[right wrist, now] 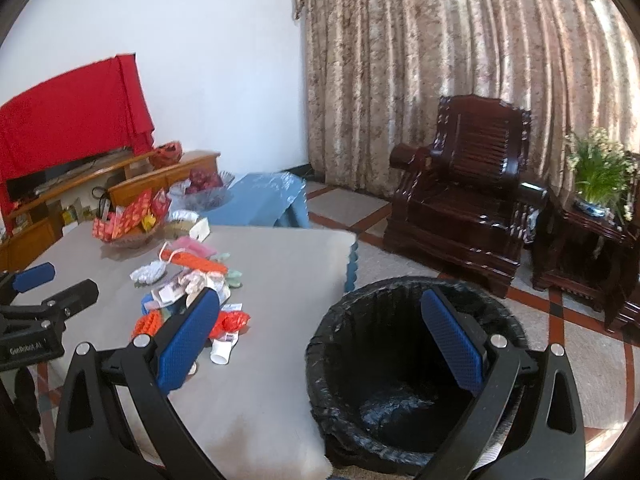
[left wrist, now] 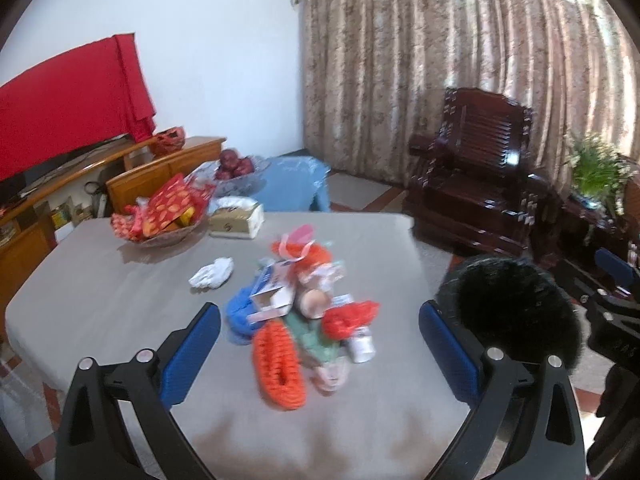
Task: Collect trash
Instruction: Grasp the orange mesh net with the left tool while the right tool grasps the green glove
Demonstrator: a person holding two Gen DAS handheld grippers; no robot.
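Straight ahead of the wide, empty left gripper (left wrist: 320, 344) lies the orange net (left wrist: 278, 364), lengthwise between its jaws; the right gripper (right wrist: 320, 344), also wide, hovers beside the lined bin (right wrist: 416, 364).

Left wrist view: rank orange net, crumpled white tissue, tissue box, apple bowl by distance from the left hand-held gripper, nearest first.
From the left hand-held gripper:
1. Orange net, between the fingers, table's near part.
2. Crumpled white tissue, mid-table, left.
3. Tissue box, table's far edge.
4. Apple bowl, behind the box.

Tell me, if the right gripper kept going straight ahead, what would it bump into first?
Probably the trash bin. The open right gripper points at its black-lined mouth beside the table, so it would likely go in; depth is hard to judge.
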